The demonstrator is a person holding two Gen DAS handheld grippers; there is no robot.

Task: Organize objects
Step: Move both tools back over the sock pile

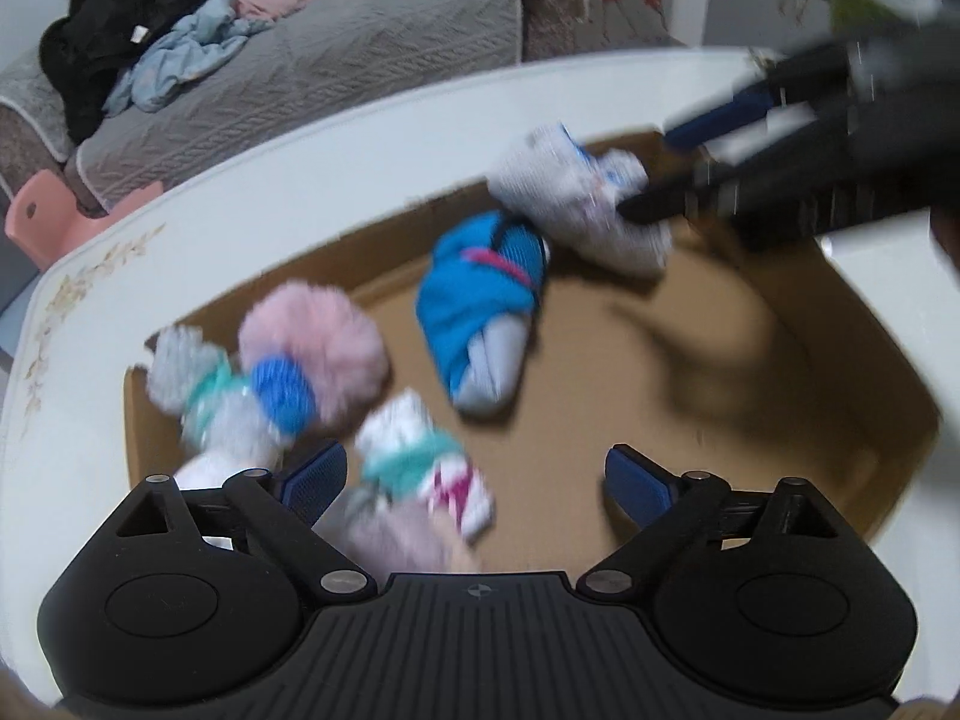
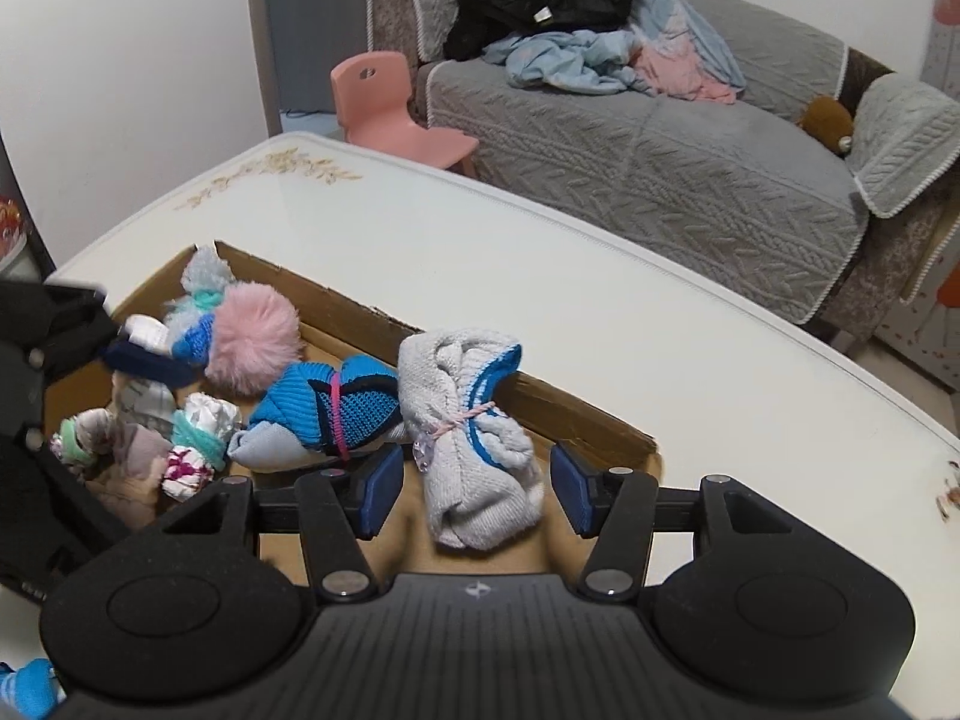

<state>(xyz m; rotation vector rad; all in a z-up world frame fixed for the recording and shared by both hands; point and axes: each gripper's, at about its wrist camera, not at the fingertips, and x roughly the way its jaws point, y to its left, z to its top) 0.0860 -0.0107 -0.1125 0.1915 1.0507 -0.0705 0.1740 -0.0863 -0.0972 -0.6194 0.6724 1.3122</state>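
Item: grey sock bundle (image 2: 474,438), blue-trimmed, tied about the middle with a pink band. Location: inside the cardboard tray (image 2: 576,414) on the white table (image 2: 540,276), at the tray's right end, leaning by the far wall, just beside the blue bundle (image 2: 336,408).

Handling, by judgement: light, soft, compressible; no risk of breakage. It would squash under a pinch and spring back. Best hold is across the thick middle near the band, where the roll is densest; the loose cuff end would likely slip or unroll.

Right claw (image 2: 474,495): jaws partly open, one blue pad on each side of the grey bundle's lower end. A gap shows between each pad and the knit in the right wrist view; nothing gripped. In the left view the same claw (image 1: 654,168) appears close about the bundle, blurred, so contact there cannot be judged.

Left claw (image 1: 474,480): jaws wide apart, empty. It hangs over the tray's left end. Below it lies a white sock roll with teal band (image 1: 426,468), touching neither pad as far as the blur allows.

Other contents of tray: pink pompom (image 2: 255,339); further small rolls at the left end, pressed together.
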